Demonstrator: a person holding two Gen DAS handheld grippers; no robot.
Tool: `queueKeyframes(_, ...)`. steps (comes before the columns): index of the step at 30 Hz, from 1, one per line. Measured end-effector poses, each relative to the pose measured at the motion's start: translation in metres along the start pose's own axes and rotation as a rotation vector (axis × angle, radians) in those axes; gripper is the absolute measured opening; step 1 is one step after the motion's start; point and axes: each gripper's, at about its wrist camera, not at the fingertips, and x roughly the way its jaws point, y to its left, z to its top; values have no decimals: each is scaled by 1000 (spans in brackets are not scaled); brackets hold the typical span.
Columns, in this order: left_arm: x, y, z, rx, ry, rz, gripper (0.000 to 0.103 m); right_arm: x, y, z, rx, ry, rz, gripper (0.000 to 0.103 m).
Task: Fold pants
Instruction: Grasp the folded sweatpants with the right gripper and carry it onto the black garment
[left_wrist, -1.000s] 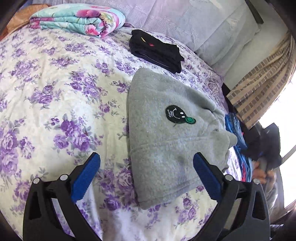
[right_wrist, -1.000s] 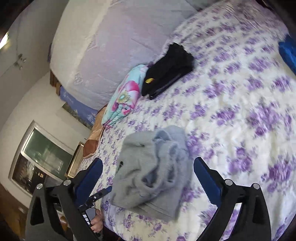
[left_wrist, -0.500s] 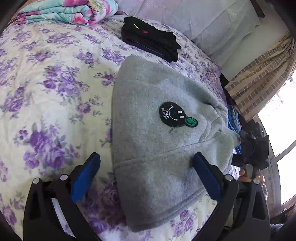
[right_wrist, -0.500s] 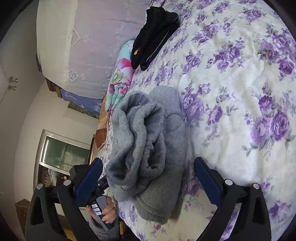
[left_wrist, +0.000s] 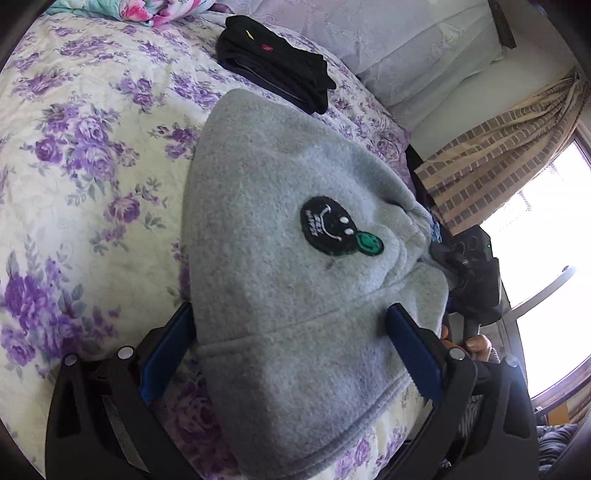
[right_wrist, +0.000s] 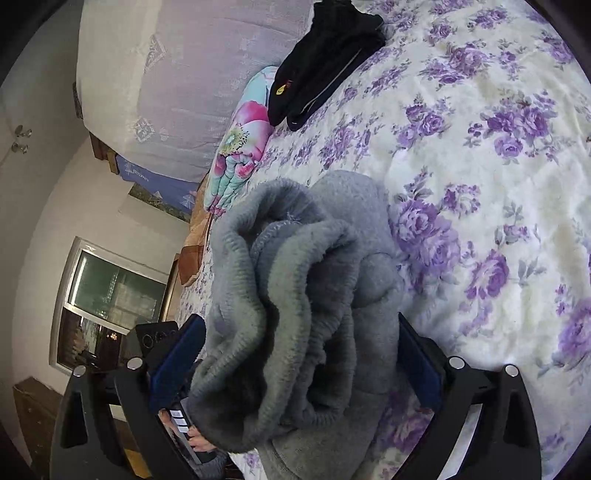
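Pants (left_wrist: 295, 295) on the bed (left_wrist: 92, 184) now fill both views as I've closed in: left hand-held gripper (left_wrist: 291, 354) wide astride one end, right hand-held gripper (right_wrist: 295, 365) closing on the bunched waistband, seemingly not yet pinching.

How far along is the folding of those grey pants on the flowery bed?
The grey pants already lie folded into a compact bundle on the bedspread, patch side up. Now the left gripper straddles one end and the right gripper the bunched waistband end, its jaws closing around it. Left to do: probably one more fold or a lift, perhaps toward the folded black garment near the pillows.
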Motion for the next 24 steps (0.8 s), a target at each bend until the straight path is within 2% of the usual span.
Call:
queueKeyframes(2,0,-3,-2,0,-3,11,94,-7,-5,-5,-4,-20,21,72)
queueKeyframes(3,0,-4,-2,-6,-3,9,82,-9,-7,-6,1,-24,27,68)
queueKeyframes(4,0,-4,-1,-23,3,-12,78,-11,-7,-8,5,-36,29,66)
queueKeyframes(6,-4,-5,3,-55,-12,5,64,-14,-2,-12,-11,-59,21,63)
queueKeyframes(9,-14,-15,7,-16,-36,18,50,-19,5,-12,-23,-78,24,60)
queueKeyframes(14,-26,-42,33,77,-73,40,47,-30,24,13,-71,-99,39,58)
queueKeyframes(18,-21,-64,89,142,-94,53,47,-38,43,65,-117,-142,33,58)
queueKeyframes(20,-18,-74,127,174,-114,64,47,-41,57,104,-155,-169,23,58)
queueKeyframes(24,-9,-90,227,219,-164,64,47,-45,88,201,-222,-226,20,58)
